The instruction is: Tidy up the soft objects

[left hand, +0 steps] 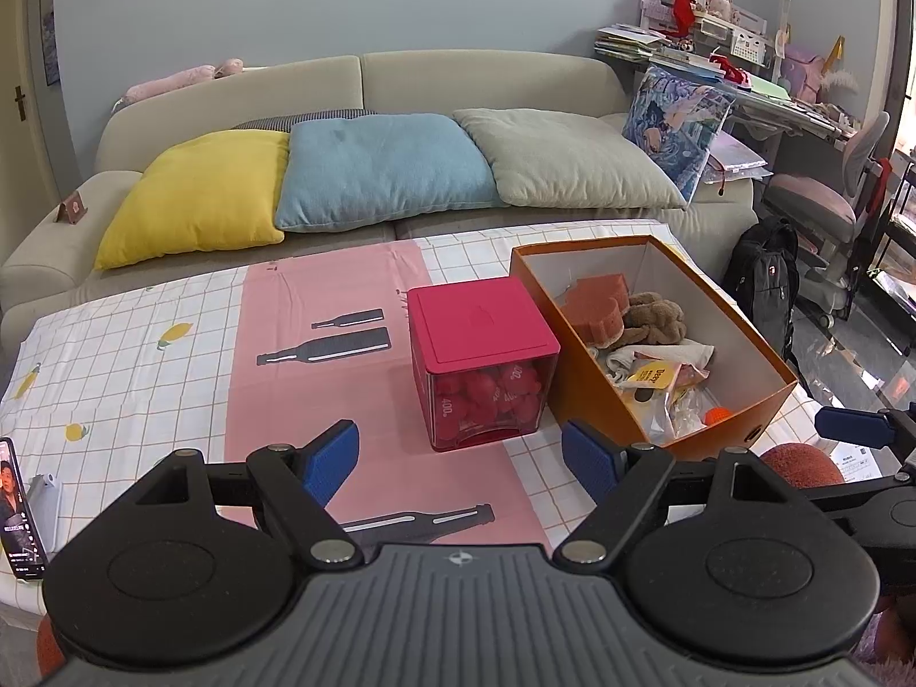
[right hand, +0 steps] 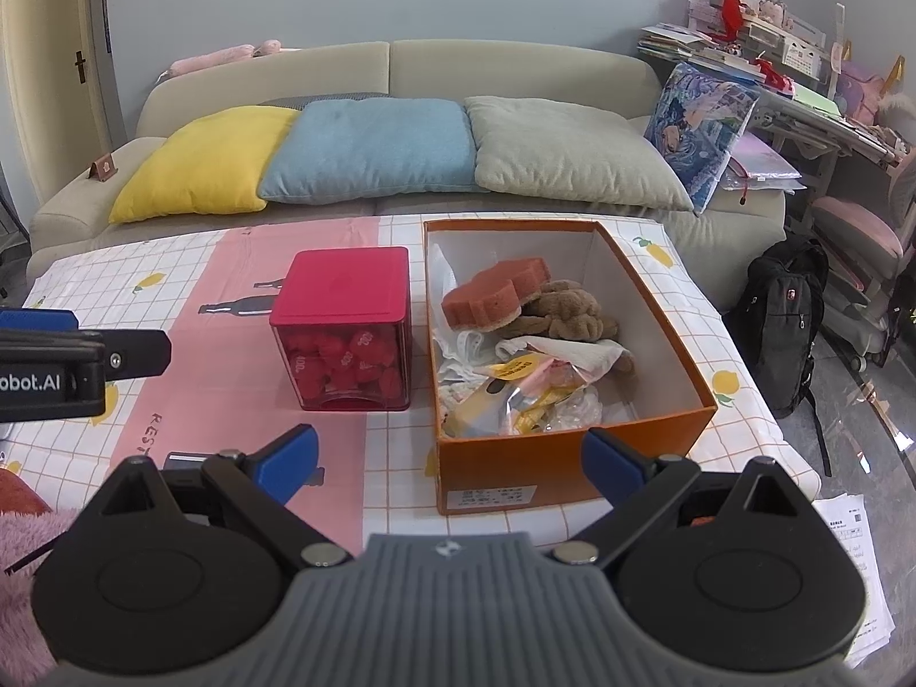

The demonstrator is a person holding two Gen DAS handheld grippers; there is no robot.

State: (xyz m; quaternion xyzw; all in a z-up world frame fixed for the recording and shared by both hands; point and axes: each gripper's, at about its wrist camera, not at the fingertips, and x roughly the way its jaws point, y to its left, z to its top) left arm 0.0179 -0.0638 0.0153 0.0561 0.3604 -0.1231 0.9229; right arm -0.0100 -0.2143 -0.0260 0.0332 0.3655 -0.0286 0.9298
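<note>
An orange cardboard box stands on the table, open at the top. Inside lie an orange flower-shaped sponge, a brown plush toy, a white cloth and yellow and clear packets. My right gripper is open, low in front of the box's near wall, with nothing between its fingers. My left gripper is open too, hovering in front of a red cube container full of red pieces. The left gripper's body also shows at the right wrist view's left edge.
The table wears a checked cloth with a pink stripe. A phone lies at its left edge. Behind it a beige sofa holds yellow, blue and grey pillows. A black backpack, chair and cluttered desk stand at the right. Papers lie near right.
</note>
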